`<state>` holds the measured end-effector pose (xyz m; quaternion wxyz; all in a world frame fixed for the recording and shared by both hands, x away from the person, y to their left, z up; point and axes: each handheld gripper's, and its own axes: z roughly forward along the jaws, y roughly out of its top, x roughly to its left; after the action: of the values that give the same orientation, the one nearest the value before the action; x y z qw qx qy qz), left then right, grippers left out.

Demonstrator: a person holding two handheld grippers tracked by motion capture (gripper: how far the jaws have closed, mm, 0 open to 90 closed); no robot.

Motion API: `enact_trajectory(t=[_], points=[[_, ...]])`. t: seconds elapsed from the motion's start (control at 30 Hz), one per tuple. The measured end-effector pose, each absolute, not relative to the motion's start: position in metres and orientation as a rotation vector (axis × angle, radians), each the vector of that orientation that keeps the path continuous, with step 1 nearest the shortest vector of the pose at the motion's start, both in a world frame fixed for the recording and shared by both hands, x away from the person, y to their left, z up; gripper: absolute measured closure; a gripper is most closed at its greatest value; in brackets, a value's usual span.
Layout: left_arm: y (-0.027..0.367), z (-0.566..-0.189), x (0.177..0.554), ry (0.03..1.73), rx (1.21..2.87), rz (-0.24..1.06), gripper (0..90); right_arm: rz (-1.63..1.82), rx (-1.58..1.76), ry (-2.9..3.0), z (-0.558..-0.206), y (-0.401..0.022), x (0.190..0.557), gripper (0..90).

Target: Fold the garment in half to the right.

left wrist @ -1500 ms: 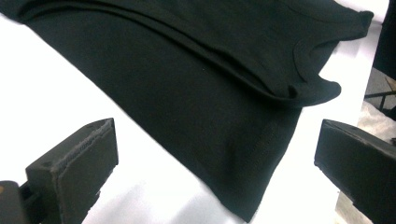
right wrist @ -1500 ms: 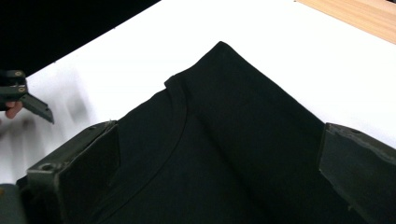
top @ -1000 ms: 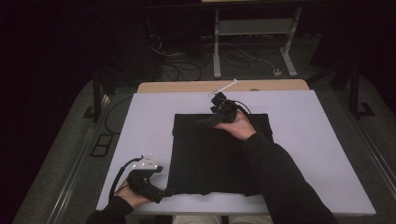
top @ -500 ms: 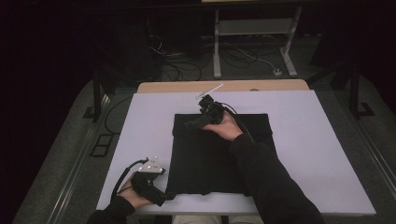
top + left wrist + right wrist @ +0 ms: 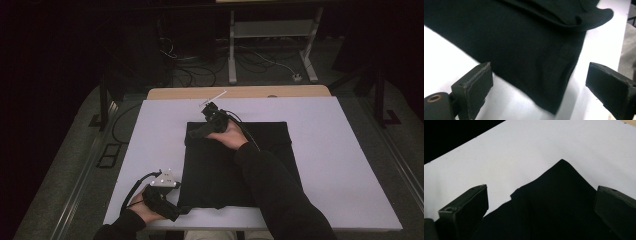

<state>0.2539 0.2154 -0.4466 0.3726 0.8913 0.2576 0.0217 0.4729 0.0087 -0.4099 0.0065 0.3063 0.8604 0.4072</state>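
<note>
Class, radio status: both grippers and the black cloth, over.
Left gripper open at near cloth corner. Right gripper open over far-left corner. Cloth flat on table. Nothing in the way.

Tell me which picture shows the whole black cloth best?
The high view: there the black cloth lies flat on the white table, nearly all of it visible, a sleeve covering part. The left gripper view shows just one stitched corner up close, and the right gripper view just one pointed corner.

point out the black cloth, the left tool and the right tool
black cloth [image 5: 220, 175], high view, middle of the fabric
left tool [image 5: 184, 210], high view, tip at the cloth's near left corner
right tool [image 5: 192, 135], high view, tip at the cloth's far left corner
</note>
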Motion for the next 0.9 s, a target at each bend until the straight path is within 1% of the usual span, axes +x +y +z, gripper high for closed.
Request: enact_trajectory(t=[0.1, 0.13, 0.2, 0.3, 0.47, 0.57, 0.73, 0.9], points=[[0.215, -0.446, 0.253, 0.656, 2.277, 0.060, 13.6, 1.265, 0.976, 2.692, -0.416, 0.014, 0.476, 0.0], [0.215, -0.446, 0.254, 0.646, 2.279, 0.063, 13.4, 1.258, 0.977, 2.694, -0.417, 0.016, 0.477, 0.0], [0.215, -0.446, 0.254, 0.636, 2.282, 0.080, 16.3, 1.245, 0.973, 2.694, -0.421, 0.020, 0.480, 0.0], [0.213, -0.446, 0.254, 0.633, 2.286, 0.123, 23.9, 1.224, 0.969, 2.697, -0.423, 0.024, 0.481, 0.0], [0.210, -0.446, 0.254, 0.627, 2.296, 0.171, 33.0, 1.206, 0.965, 2.698, -0.426, 0.027, 0.482, 0.0], [0.209, -0.445, 0.255, 0.619, 2.302, 0.170, 39.0, 1.197, 0.973, 2.691, -0.428, 0.027, 0.485, 0.0], [0.205, -0.445, 0.257, 0.628, 2.294, 0.176, 52.0, 1.180, 0.998, 2.683, -0.431, 0.029, 0.492, 0.0], [0.202, -0.443, 0.259, 0.617, 2.319, 0.182, 60.7, 1.160, 1.006, 2.683, -0.434, 0.037, 0.499, 0.0]])
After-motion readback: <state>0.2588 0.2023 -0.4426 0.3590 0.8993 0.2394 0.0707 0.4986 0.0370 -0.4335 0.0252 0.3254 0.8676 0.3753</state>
